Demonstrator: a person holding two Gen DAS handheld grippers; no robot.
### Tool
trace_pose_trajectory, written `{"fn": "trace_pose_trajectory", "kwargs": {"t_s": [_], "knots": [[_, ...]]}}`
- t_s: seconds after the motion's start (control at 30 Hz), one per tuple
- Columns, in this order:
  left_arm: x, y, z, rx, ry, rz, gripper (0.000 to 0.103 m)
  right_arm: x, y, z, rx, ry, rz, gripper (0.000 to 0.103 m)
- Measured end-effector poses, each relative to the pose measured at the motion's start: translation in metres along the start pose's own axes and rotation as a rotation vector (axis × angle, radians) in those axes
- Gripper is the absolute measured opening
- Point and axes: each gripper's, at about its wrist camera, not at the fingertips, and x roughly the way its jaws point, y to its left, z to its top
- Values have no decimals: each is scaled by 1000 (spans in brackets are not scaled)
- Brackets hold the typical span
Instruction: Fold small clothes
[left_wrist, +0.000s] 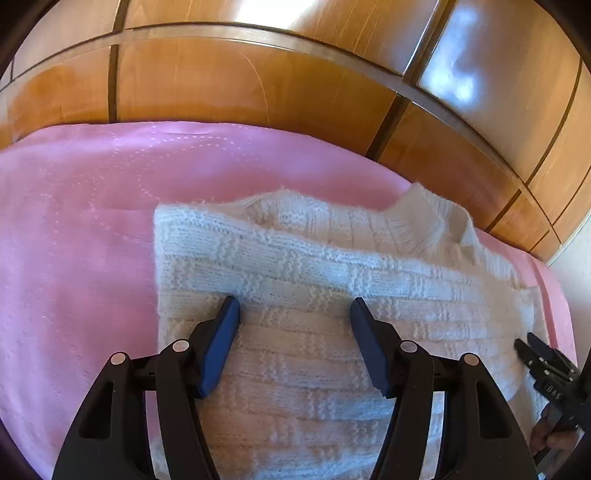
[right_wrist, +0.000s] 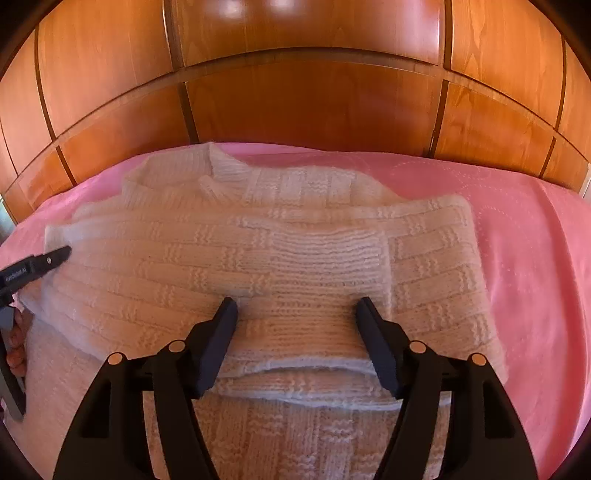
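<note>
Black-armed and blue-padded, the left tool (left_wrist: 294, 308) stands wide, gripping nothing, over the white knitted sweater (left_wrist: 295, 266). Same for the right tool (right_wrist: 296, 308): jaws apart, empty, above the sleeve (right_wrist: 314, 251) folded across the body. Sweater lies on the pink bedspread (left_wrist: 74, 240), collar far. Next fold wants both tools pinching the near hem evenly, I'd say.

The sweater (right_wrist: 280, 258) is thick white knit wool, fuzzy and matt, with raised ribbed blocks across its surface. Beneath it the bed cover (left_wrist: 74, 258) is soft pink cloth, smooth, faintly sheened, with dotted stitching. The far wardrobe (right_wrist: 310, 103) is glossy varnished wood reflecting light. Each tool, left (left_wrist: 294, 314) and right (right_wrist: 296, 314), is matt black plastic with small metal pins.
</note>
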Motion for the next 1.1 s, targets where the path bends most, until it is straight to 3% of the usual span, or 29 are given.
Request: {"fn": "trace_pose_trajectory", "kwargs": {"t_s": [0.1, 0.17, 0.37, 0.53, 1.1], "knots": [[-17, -7, -6, 2, -16, 45, 62, 1, 0, 0, 2, -1, 5, 70], [-33, -13, -14, 22, -26, 63, 71, 1, 0, -1, 1, -5, 4, 70], [-71, -37, -45, 127, -83, 102, 71, 1, 2, 2, -3, -7, -1, 71], [-68, -46, -57, 179, -76, 114, 71, 1, 2, 2, -4, -7, -4, 72], [-48, -29, -62, 119, -6, 84, 73, 1, 0, 3, 2, -4, 6, 74]]}}
